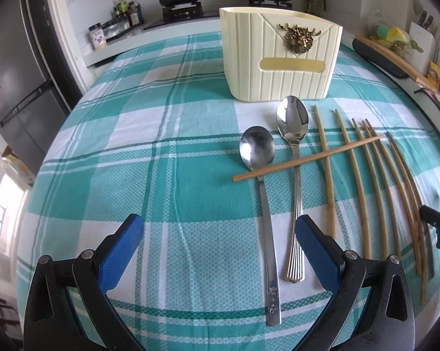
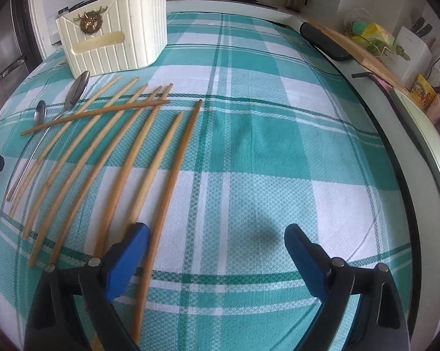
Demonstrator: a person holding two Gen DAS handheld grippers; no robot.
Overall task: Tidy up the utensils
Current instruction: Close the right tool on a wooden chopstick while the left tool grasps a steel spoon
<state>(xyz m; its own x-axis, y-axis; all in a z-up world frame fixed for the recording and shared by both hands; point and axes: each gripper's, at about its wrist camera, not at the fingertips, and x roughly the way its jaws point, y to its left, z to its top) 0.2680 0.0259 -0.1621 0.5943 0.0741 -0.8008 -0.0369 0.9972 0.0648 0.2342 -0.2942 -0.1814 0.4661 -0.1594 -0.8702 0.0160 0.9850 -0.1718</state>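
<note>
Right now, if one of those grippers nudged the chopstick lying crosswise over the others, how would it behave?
The crosswise chopstick looks like thin, stiff wood, so probably light and rigid. It rests on the spoons and other chopsticks rather than flat on the tablecloth, so a nudge would likely make it pivot or slide off. Being slim, it may slip from wide pads.

Each of the two grippers, left gripper (image 1: 220, 234) and right gripper (image 2: 217, 242), has black angular arms with slotted cut-outs, round silver pivot screws, and blue textured fingers (image 1: 120, 251).
</note>
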